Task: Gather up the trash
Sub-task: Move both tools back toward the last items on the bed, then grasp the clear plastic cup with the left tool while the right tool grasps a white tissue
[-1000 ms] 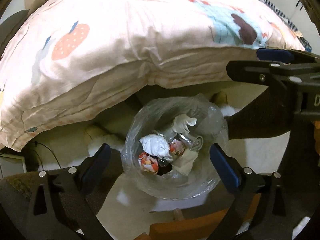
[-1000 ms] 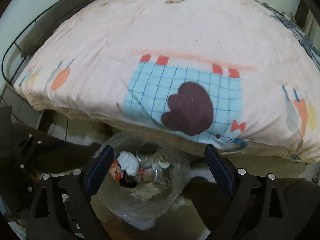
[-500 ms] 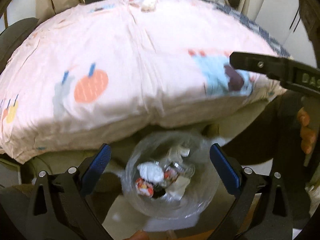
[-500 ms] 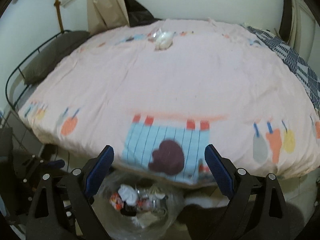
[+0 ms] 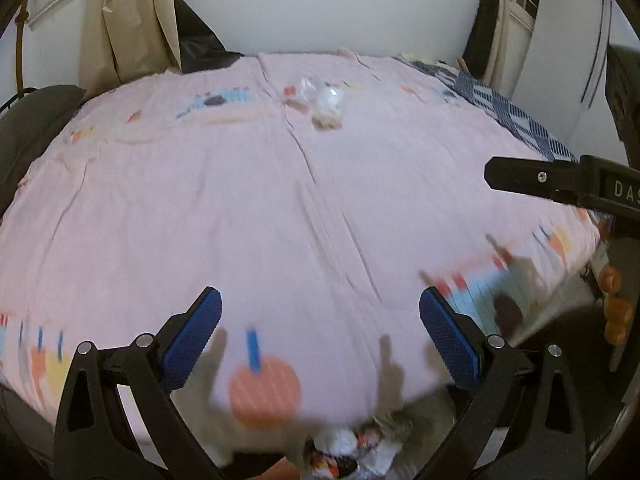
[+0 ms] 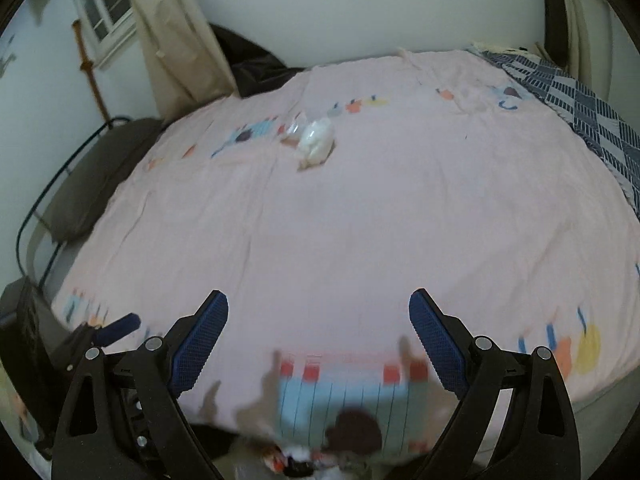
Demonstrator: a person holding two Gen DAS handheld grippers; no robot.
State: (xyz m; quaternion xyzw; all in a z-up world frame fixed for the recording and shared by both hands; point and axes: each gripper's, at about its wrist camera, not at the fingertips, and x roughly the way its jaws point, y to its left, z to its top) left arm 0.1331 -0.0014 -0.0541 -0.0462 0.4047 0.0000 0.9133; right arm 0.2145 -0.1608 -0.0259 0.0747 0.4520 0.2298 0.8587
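Note:
A crumpled white tissue with a clear wrapper (image 5: 326, 102) (image 6: 314, 140) lies far back on the pink bed cover (image 5: 280, 200) (image 6: 360, 220). My left gripper (image 5: 320, 340) stands open over the cover's near edge, with nothing between its blue pads. My right gripper (image 6: 318, 344) is open too and empty; one of its fingers (image 5: 536, 178) shows at the right of the left wrist view. The clear trash bag (image 5: 348, 452) (image 6: 296, 462) with wrappers and tissues peeks out at the bottom edge, below the bed.
A grey pillow (image 6: 96, 184) lies at the bed's left end by a metal rail. A blue patterned cloth (image 6: 580, 104) covers the far right corner. A beige curtain (image 5: 132, 16) hangs behind the bed by the white wall.
Both views have swung up from the trash bag to the top of the bed. The bag has slid to the bottom edge and the far tissue has come into view. Both grippers stay open.

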